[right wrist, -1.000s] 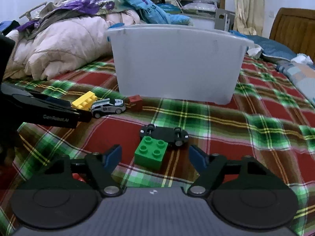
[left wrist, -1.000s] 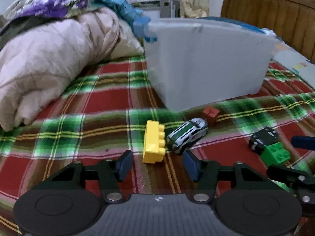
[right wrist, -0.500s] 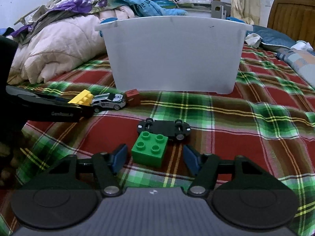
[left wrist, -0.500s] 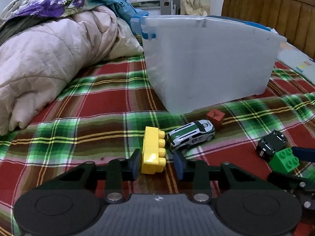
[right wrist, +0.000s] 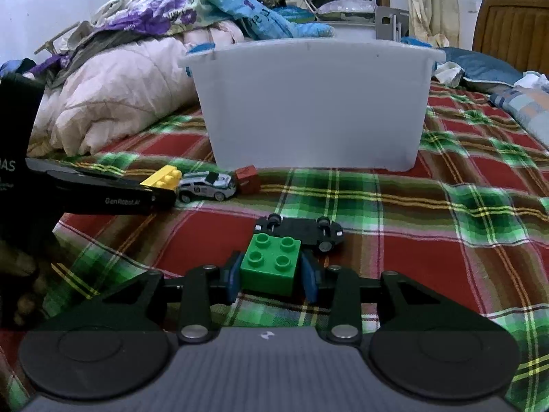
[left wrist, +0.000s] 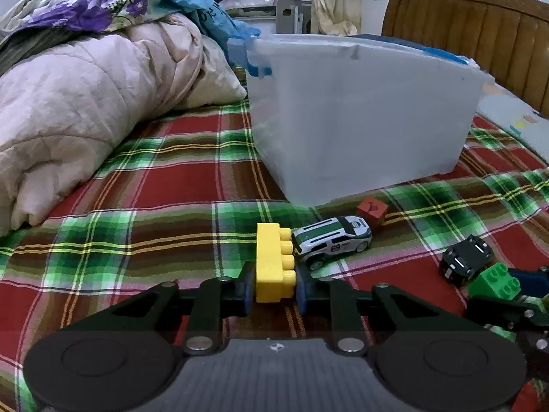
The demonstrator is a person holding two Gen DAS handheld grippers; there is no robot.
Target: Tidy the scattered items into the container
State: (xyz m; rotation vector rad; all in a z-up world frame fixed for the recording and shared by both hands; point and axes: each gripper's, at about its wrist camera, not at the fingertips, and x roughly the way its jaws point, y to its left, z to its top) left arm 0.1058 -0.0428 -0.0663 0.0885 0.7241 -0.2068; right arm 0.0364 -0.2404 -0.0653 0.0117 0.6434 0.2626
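Note:
My left gripper (left wrist: 273, 290) is shut on a yellow brick (left wrist: 272, 262) that rests on the plaid bedspread. My right gripper (right wrist: 271, 276) is shut on a green brick (right wrist: 270, 263), also on the bedspread. A white-and-green toy car (left wrist: 332, 245) lies just right of the yellow brick, with a small red cube (left wrist: 371, 209) behind it. A black toy car (right wrist: 302, 230) lies upside down right behind the green brick. The white plastic container (right wrist: 314, 103) stands beyond all of them. In the right wrist view the left gripper (right wrist: 103, 192) reaches in from the left.
A pink quilt (left wrist: 79, 103) with a heap of clothes (right wrist: 171, 10) lies at the left. A wooden headboard (left wrist: 473, 31) stands behind the container at the right. Pillows and papers (right wrist: 514, 86) lie at the far right.
Both grippers have moved forward and closed: the left one on the yellow brick, the right one on the green brick. The other toys have not moved.

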